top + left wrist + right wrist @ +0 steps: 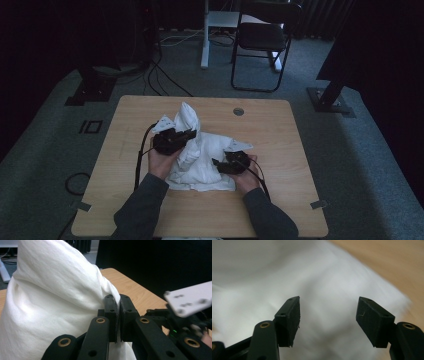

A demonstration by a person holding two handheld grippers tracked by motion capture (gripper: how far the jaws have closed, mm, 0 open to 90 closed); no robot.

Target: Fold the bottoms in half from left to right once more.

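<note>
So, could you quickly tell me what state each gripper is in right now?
Left gripper: closed, pinching a fold of the white cloth.
Right gripper: open, holding nothing, jaws apart above the cloth.

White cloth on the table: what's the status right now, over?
Left gripper shut on cloth, a fold pulled up. Right gripper open over the cloth, nothing gripped. Table around it bare, nothing in the way.

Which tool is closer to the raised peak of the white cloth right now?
Left. The left tool is clamped on the cloth just below the raised peak. The right tool is open over the low, flatter part nearer the person.
</note>
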